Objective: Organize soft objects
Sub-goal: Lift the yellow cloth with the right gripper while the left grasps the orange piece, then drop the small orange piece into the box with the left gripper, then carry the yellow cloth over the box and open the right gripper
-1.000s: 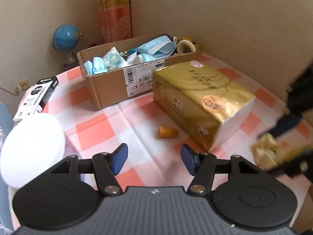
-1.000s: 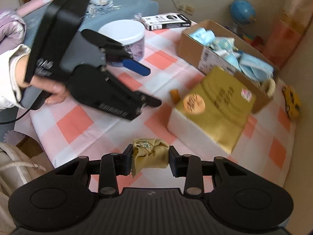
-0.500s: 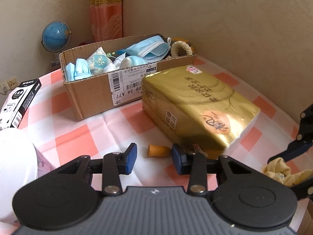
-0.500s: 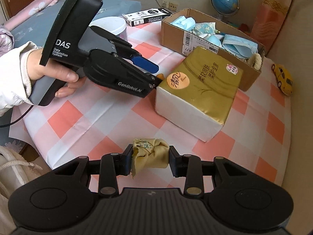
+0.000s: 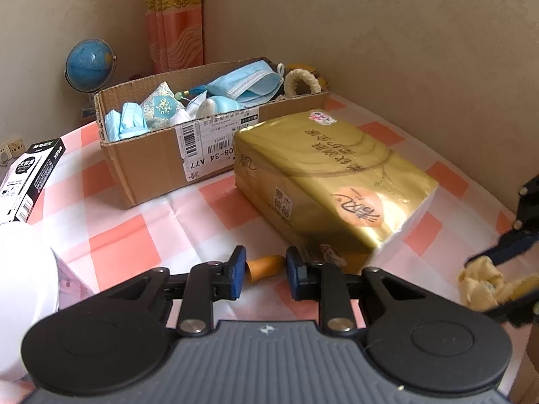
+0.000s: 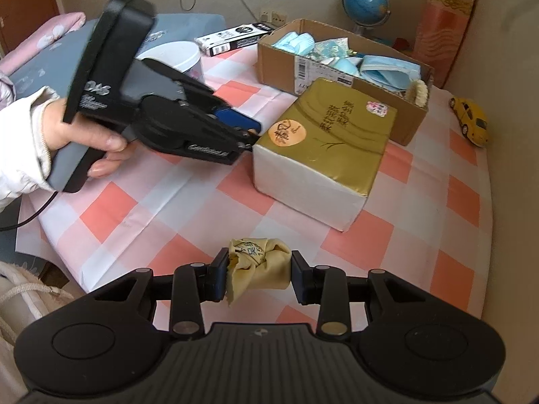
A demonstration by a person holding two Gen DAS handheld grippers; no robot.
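Left tool [image 5: 262, 267]: its blue pads have come together on a small orange cone-shaped piece [image 5: 265, 265] lying on the bench, right at the near corner of the gold tissue pack [image 5: 331, 181]; the pads pinch it from both sides.
Left hand [image 6: 86, 141]: a hand in a white sleeve grips the tool's handle, the tool slanting down toward the tissue pack's near left corner.
Right tool [image 6: 258, 274]: pressed onto a crumpled yellow cloth [image 6: 257, 266] with dark print on it; the cloth bulges between the pads and hangs above the bench, in front of the tissue pack and apart from it.
Tissue pack: a gold-wrapped block with white ends, lying flat in the middle of the bench with an orange round label on top.
Cardboard box [image 5: 158, 155]: open, just behind the tissue pack, almost touching it; it holds blue face masks [image 5: 251, 80], a patterned pouch and a cream scrunchie [image 5: 301, 80] at its right end.
Bench [image 5: 118, 249]: covered with a pink and white checked cloth.
Black and white carton [image 5: 28, 178]: lying flat, left of the cardboard box.
White tub [image 6: 175, 54]: left of the tissue pack, behind the left tool.
Globe [image 5: 89, 65]: behind the cardboard box, in the corner by the curtain.
Yellow toy car [image 6: 471, 124]: right of the cardboard box, near the wall.
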